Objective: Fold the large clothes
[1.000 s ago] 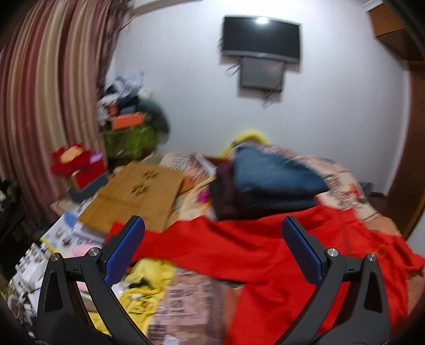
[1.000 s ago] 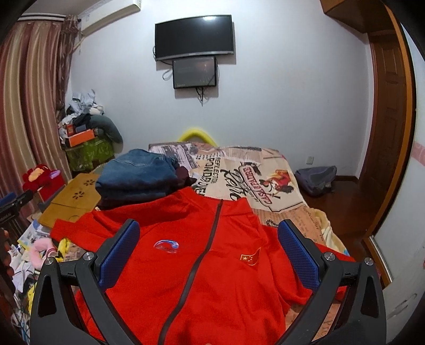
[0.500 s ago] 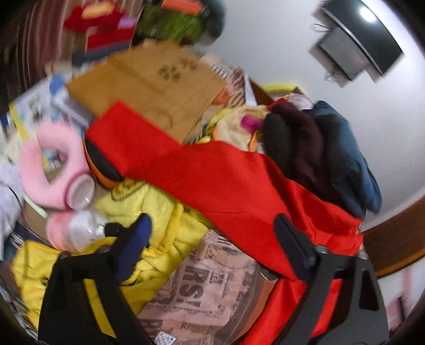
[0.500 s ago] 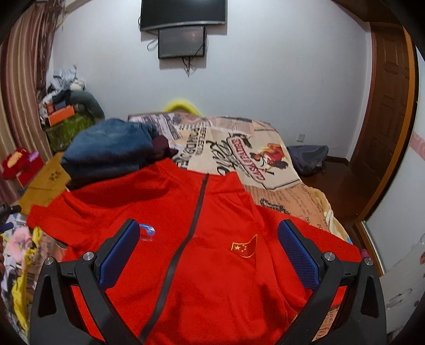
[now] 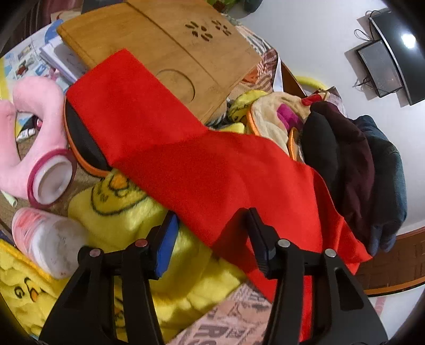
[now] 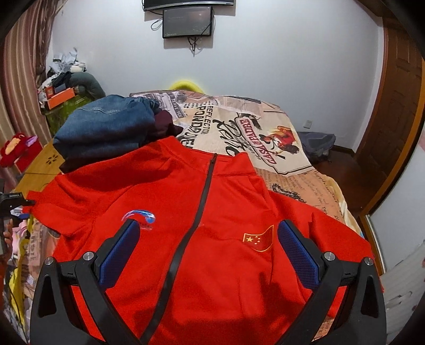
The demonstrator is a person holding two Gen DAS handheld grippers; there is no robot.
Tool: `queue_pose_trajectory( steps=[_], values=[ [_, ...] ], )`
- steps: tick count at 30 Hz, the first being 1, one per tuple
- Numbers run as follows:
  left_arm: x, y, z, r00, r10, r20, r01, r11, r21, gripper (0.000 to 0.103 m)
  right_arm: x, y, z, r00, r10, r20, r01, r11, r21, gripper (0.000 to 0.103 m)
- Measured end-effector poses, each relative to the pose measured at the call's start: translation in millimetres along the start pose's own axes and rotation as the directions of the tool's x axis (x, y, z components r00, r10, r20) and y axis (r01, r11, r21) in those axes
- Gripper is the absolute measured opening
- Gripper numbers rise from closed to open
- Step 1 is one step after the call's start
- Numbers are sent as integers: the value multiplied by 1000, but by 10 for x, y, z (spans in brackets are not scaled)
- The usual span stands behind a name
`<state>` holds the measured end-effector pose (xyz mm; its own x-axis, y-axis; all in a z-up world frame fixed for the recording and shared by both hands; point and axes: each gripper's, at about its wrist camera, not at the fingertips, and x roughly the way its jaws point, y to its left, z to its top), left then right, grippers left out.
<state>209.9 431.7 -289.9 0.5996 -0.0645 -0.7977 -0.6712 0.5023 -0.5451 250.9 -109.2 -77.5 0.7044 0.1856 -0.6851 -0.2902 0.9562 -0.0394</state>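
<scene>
My left gripper [image 5: 211, 233] is closing around the sleeve edge of the red jacket [image 6: 207, 238]; the pads aren't pressing yet. My right gripper [image 6: 208, 246] hovers open above its chest. The jacket lies flat on the bed [image 6: 305, 183], zipped, with no fold made yet.

Jacket [image 6: 202, 238] lies front-up across the near end of the bed [image 6: 292, 169], collar toward the far wall. Folded clothes [image 6: 106, 130] sit stacked just behind its shoulder on the left. Monitor [image 6: 187, 21] is mounted on the wall beyond the bed. Left wrist view – sleeve [image 5: 164, 127] runs out over the bed edge, across a wooden board [image 5: 164, 37]. Below the sleeve – a blanket [image 5: 124, 223]; left of it a bottle [image 5: 45, 238] and a neck pillow [image 5: 29, 124].
</scene>
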Motion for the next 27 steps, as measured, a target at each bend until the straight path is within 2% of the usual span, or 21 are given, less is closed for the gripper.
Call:
queue_pose_trajectory(
  steps=[1,3,4,7,10,11,12,15,19,24,27],
  values=[
    [-13,-22,2,1000,12,13,-12,1000,9,38,13,7,0,1000,-1,-5,1,1000,-3,103],
    [-54,-97,5,998,49,44,-50,998,44,14,31,19,6,1000,7,-17,-7,1000,-6,103],
    [-81,-157,3,996,65,58,-69,995,72,9,28,27,6,1000,11,-22,-11,1000,-5,103],
    [-212,-425,-56,977,165,134,-190,963,194,3,7,43,1,999,23,-26,-23,1000,-5,103],
    [-408,-741,-158,957,184,224,-249,919,306,2,-31,46,6,1000,24,-17,-24,1000,-13,103],
    [-525,-904,-212,950,169,263,-258,900,352,2,-50,47,10,1000,22,-13,-22,1000,-17,103],
    [-605,-1004,-251,949,149,279,-251,891,377,2,-73,48,14,1000,22,-8,-22,1000,-19,103],
    [-902,-1360,-355,959,34,282,-162,881,445,2,-145,55,18,1000,24,9,-24,999,-22,103],
    [-1280,-1893,-590,947,-102,304,-88,830,551,2,-243,44,19,999,27,33,-26,999,-31,103],
    [-1557,-2541,-1053,928,-247,279,-15,723,691,2,-345,-22,5,998,41,53,-39,999,-37,103],
    [-1534,-2845,-1345,930,-280,240,2,655,756,2,-380,-101,-3,997,46,63,-44,999,-26,103]
  ],
)
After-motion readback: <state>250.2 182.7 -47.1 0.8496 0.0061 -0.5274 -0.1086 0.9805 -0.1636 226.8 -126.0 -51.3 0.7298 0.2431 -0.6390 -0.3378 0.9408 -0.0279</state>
